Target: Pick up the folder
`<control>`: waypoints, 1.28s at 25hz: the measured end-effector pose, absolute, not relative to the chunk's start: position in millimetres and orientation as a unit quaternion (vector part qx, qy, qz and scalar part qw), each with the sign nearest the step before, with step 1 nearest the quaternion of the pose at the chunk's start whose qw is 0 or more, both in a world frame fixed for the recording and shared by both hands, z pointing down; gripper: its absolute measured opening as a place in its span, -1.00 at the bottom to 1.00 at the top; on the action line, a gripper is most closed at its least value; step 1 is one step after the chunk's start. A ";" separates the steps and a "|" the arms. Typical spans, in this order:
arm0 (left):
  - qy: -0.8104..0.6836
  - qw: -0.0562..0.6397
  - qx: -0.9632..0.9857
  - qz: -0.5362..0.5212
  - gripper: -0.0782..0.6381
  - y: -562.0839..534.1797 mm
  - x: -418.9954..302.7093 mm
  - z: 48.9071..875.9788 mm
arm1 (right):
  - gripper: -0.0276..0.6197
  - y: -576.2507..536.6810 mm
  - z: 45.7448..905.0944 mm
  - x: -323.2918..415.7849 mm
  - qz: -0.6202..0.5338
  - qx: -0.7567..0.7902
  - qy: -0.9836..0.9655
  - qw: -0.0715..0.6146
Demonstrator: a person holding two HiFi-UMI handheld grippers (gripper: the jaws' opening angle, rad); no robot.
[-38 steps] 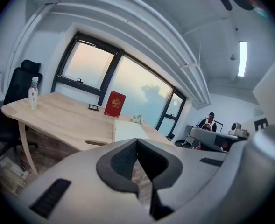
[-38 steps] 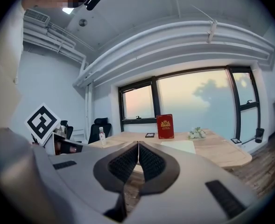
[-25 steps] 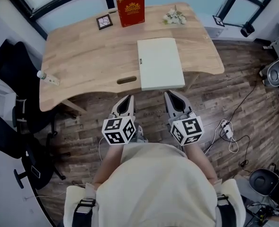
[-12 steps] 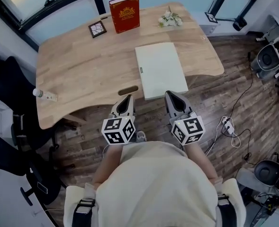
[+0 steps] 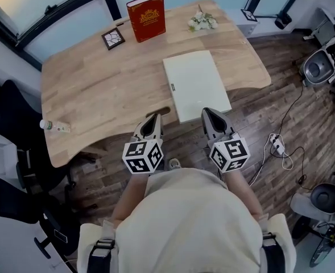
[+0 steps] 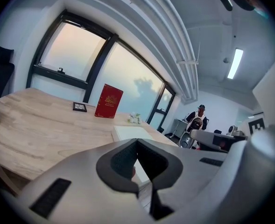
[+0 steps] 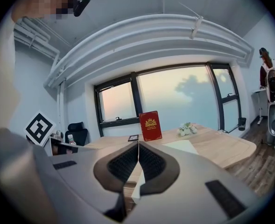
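The folder (image 5: pixel 195 84) is a pale flat rectangle lying on the wooden table (image 5: pixel 99 90), its near end jutting over the front edge. My left gripper (image 5: pixel 152 120) hangs shut and empty just before the table's edge, left of the folder's near corner. My right gripper (image 5: pixel 209 113) is shut and empty too, its tips at the folder's near right corner; contact cannot be told. The left gripper view has the folder (image 6: pixel 130 132) just past the shut left gripper (image 6: pixel 137 141). Beyond the shut right gripper (image 7: pixel 138 143), the right gripper view shows the folder (image 7: pixel 184 146) ahead to the right.
A red book (image 5: pixel 147 17) stands at the table's far edge, with a small framed picture (image 5: pixel 113 38) to its left and white flowers (image 5: pixel 202 21) to its right. A bottle (image 5: pixel 54 126) lies at the near left corner. Black chairs (image 5: pixel 8 112) stand left; cables (image 5: pixel 281 147) lie right.
Both grippers have come forward to the table's front edge; the folder's near end now lies right at their tips. Both stay shut.
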State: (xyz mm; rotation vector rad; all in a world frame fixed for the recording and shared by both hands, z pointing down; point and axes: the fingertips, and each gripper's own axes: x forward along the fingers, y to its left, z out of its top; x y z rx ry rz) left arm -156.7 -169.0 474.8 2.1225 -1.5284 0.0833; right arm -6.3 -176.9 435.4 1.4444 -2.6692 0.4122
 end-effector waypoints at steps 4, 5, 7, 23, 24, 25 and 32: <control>-0.560 0.263 0.785 0.032 -0.73 -172.6 -160.5 476.9 | -0.85 -179.4 441.7 -3.2 0.145 0.480 -0.864 0.036; -0.560 0.264 0.785 0.033 -0.73 -173.1 -161.1 477.6 | -0.85 -179.8 443.6 -1.7 0.152 0.482 -0.862 0.032; -0.557 0.267 0.786 0.035 -0.73 -173.6 -161.5 479.4 | -0.85 -181.0 448.5 2.8 0.172 0.487 -0.856 0.019; -0.562 0.277 0.778 0.042 -0.73 -184.8 -146.3 492.0 | -0.85 -195.4 526.4 59.9 0.417 0.466 -0.762 -0.167; -0.562 0.277 0.778 0.043 -0.73 -185.9 -145.5 493.0 | -0.85 -196.4 532.4 63.0 0.426 0.466 -0.756 -0.172; -0.563 0.278 0.777 0.043 -0.73 -186.8 -145.1 494.0 | -0.85 -197.2 538.1 65.7 0.434 0.466 -0.751 -0.176; -0.568 0.283 0.771 0.047 -0.73 -190.9 -142.9 500.4 | -0.85 -203.7 570.8 78.7 0.483 0.447 -0.722 -0.213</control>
